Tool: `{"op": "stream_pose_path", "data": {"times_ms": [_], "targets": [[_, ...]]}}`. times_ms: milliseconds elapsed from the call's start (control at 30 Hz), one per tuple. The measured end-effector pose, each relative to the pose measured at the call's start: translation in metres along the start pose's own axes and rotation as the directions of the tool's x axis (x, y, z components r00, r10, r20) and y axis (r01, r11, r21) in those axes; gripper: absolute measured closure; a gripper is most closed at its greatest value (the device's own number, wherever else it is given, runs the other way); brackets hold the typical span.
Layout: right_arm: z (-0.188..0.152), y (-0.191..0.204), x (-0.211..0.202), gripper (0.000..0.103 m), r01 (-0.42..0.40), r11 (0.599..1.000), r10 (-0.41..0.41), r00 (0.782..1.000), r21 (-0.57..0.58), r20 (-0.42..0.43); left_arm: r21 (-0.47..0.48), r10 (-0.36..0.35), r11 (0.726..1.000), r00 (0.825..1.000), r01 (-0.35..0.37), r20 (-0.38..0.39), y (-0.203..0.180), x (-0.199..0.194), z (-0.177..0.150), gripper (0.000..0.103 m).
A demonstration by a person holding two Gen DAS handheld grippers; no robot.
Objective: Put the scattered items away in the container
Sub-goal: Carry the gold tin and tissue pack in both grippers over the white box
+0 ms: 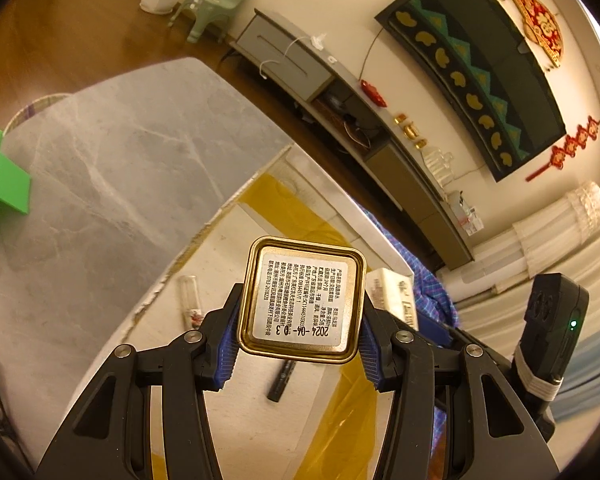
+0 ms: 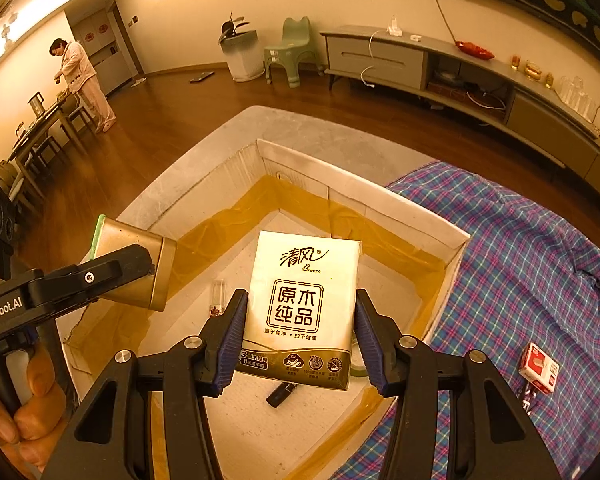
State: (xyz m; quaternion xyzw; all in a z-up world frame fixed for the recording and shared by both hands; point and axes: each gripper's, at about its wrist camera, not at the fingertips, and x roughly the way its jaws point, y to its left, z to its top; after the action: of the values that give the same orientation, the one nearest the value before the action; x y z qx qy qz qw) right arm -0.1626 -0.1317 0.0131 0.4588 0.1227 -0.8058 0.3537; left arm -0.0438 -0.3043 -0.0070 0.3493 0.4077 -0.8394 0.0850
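Observation:
My left gripper (image 1: 300, 340) is shut on a gold square tin (image 1: 302, 300), its labelled bottom facing the camera; that tin (image 2: 134, 266) also shows in the right wrist view, held over the left side of the box. My right gripper (image 2: 300, 340) is shut on a cream tissue pack (image 2: 302, 308) above the white cardboard box (image 2: 380, 200). On the box floor lie a clear vial (image 2: 218, 298) and a black stick (image 2: 282, 394); the left wrist view shows the vial (image 1: 190, 300), the stick (image 1: 282, 380) and the tissue pack (image 1: 392, 292) too.
The box (image 1: 284, 168) sits on a grey marble table (image 1: 112, 160), yellow tape lining its inside. A plaid cloth (image 2: 520, 260) lies right of it with a small red-and-white box (image 2: 540, 368) on top. A green stand (image 1: 4, 188) stands far left. A person stands at a distant dining table.

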Motion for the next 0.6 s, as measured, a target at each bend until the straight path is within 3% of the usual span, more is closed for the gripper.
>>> {"op": "stream_pose_path", "data": {"times_ms": [600], "targets": [[0.018,0.001,0.039,0.05,-0.018,0.998,0.013,0.995,-0.056,-0.095,-0.037,0.065,0.997,0.996,-0.067,-0.064,0.001,0.05,0.015,0.051]]}}
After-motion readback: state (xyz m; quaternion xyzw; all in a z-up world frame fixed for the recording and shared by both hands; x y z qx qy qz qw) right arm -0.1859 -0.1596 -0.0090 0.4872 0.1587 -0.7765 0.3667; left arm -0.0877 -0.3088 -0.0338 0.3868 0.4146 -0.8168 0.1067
